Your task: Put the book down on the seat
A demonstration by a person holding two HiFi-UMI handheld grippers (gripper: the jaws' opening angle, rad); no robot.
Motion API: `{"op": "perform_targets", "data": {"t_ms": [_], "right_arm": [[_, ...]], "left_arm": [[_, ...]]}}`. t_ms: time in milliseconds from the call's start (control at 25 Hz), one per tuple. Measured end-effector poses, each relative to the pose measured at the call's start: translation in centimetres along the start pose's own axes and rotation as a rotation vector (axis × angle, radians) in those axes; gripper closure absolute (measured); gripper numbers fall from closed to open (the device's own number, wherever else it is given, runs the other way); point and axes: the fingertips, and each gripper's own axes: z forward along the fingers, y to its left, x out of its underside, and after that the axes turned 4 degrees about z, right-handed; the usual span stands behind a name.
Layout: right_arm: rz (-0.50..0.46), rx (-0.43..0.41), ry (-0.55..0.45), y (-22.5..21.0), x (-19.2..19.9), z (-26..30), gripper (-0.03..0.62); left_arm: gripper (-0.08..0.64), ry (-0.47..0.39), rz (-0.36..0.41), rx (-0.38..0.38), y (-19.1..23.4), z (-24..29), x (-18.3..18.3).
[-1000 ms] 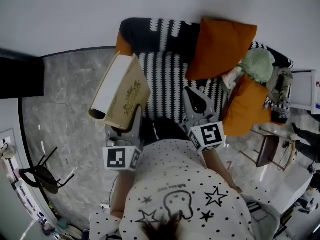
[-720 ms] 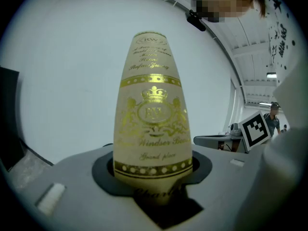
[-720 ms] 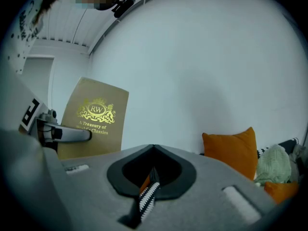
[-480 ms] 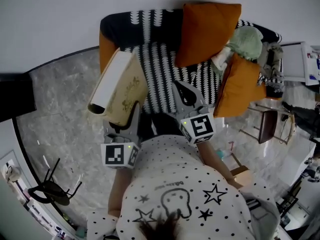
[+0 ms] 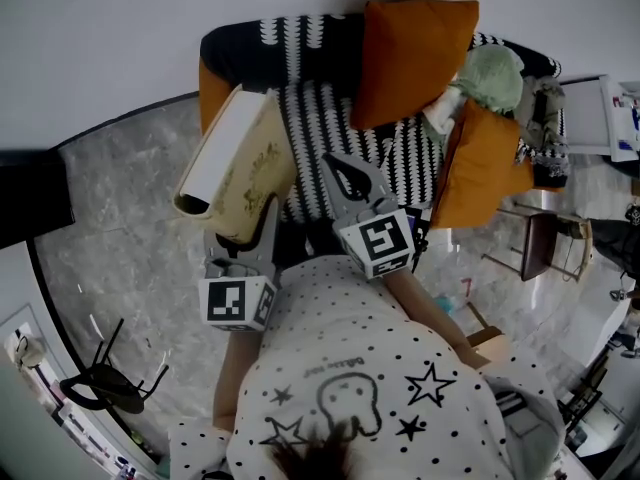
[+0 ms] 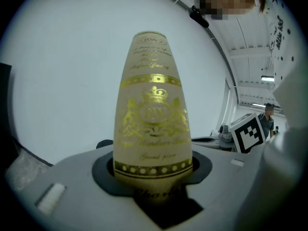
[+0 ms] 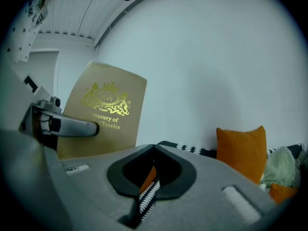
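Head view and both gripper views. The seat point(image 5: 315, 128), a sofa in a black-and-white striped cover, is lying against a white wall, and two orange cushions point(image 5: 415, 58) are leaning at its right end, with a pale green soft item point(image 5: 490, 78) sitting between them. The book point(image 5: 240, 173), tan with gold lettering on its cover, is being held up off the seat, tilted, at the sofa's left front corner and partly over the grey floor point(image 5: 120, 218). The left gripper point(image 5: 250, 238) is clamping the book's lower end: in the left gripper view its fingers are pinching the book on either side, and the book is rising upright out of the jaws against the wall. The right gripper point(image 5: 345, 173) is pointing over the striped seat just beside the book without touching it; in the right gripper view its fingertips are pressing together with nothing between them.
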Motion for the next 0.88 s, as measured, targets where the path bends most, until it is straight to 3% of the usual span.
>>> {"op": "perform_targets", "data": {"t_ms": [480,880], "right_arm": [[-0.012,-0.009,-0.013,0.5,-0.8,0.0,0.591],[-0.007,0.006,-0.012,-0.2,-1.1,0.8,0.591]], "left_arm": [[0.336,0.025,0.015,0.015,0.5,0.1,0.6],[0.337,0.163,0.056,0.092,1.4,2.2,3.5]]}}
